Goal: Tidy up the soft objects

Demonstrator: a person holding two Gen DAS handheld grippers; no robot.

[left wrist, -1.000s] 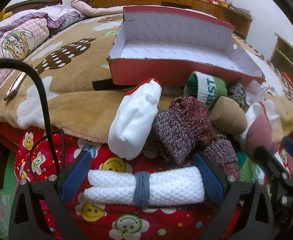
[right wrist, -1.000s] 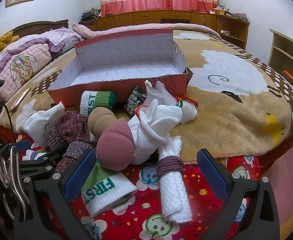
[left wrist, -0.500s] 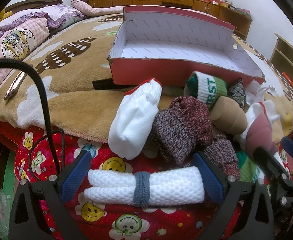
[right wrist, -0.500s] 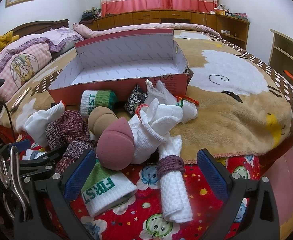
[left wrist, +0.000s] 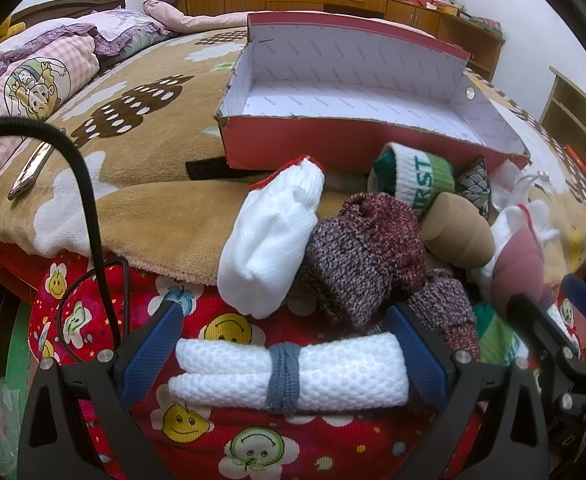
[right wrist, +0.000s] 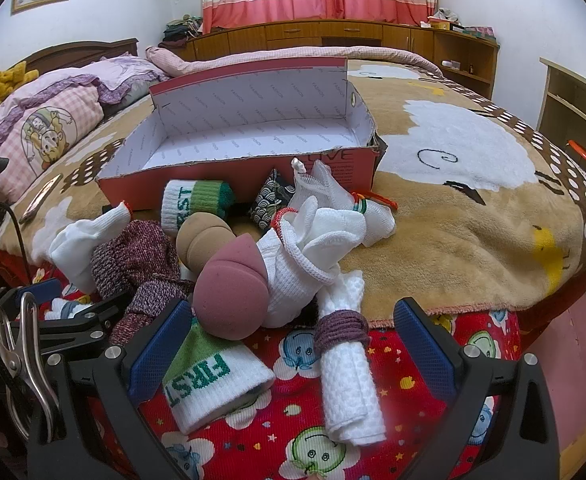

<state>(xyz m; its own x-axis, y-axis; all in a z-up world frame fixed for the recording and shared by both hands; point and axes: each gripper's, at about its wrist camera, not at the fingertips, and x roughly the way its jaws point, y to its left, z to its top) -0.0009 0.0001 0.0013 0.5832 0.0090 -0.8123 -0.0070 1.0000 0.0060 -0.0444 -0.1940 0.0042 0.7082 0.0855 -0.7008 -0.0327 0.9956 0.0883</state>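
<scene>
A pile of rolled socks lies at the bed's near edge in front of an open red shoebox (left wrist: 333, 148) (right wrist: 229, 176). My left gripper (left wrist: 289, 344) is open, its blue pads on either side of a white rolled sock with a grey band (left wrist: 289, 372). My right gripper (right wrist: 289, 344) is open around a white and green "FIRST" sock (right wrist: 209, 376) and a white roll with a purple band (right wrist: 349, 372). Behind lie a maroon knit sock (left wrist: 365, 248), a white sock (left wrist: 273, 236), a tan roll (left wrist: 457, 228) and a pink roll (right wrist: 233, 292).
A phone (left wrist: 29, 172) lies on the brown blanket at the left. Pillows (right wrist: 45, 128) sit at the bed's head. A black cable (left wrist: 89, 208) hangs at the left. A wooden cabinet (right wrist: 333, 36) runs along the far wall. The left gripper shows in the right wrist view (right wrist: 53, 300).
</scene>
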